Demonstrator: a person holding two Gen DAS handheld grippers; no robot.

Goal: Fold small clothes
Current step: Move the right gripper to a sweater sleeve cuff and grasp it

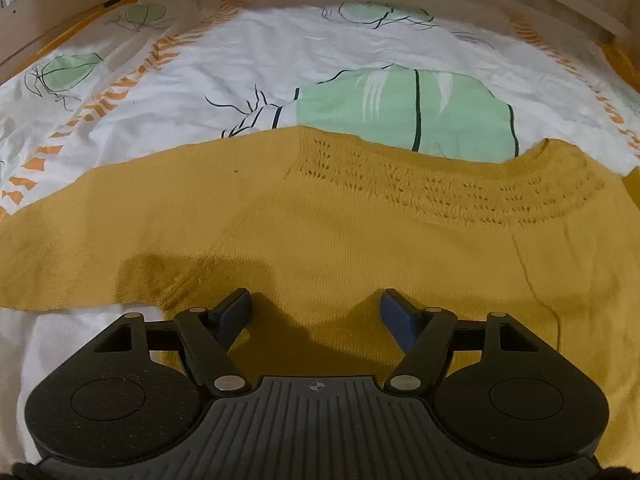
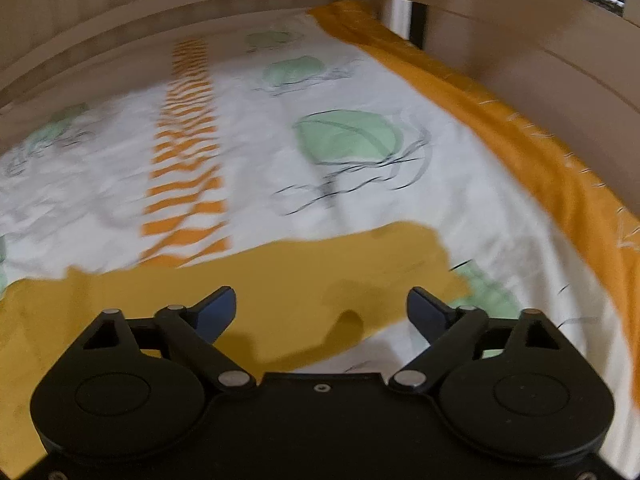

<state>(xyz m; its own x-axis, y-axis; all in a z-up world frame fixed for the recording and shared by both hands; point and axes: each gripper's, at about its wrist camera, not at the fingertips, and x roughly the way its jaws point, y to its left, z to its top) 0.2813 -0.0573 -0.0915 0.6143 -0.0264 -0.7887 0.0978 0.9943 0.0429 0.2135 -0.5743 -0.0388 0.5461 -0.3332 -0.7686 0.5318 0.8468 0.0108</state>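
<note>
Down at the bottom of the left wrist view, the left gripper (image 1: 316, 312) has its two dark fingers spread wide apart with nothing pinched between them, only knit cloth lying beneath. That cloth is the sweater (image 1: 320, 216), one mustard-yellow knitted piece laid flat, filling the middle band of the frame, with an openwork lace yoke curving round the neckline toward the right and one sleeve stretching off to the left edge. Over in the right wrist view, blurred, the right gripper (image 2: 322, 312) also stands open and empty at the bottom of the frame, and the other sleeve end of the sweater (image 2: 280, 280) sits just ahead of and under its fingers, running in from the lower left. Beyond lies one bedsheet (image 1: 248, 60), white with green leaves and orange chevron stripes. Furthest off, the wooden bed frame (image 2: 200, 8) rims the top.
</note>
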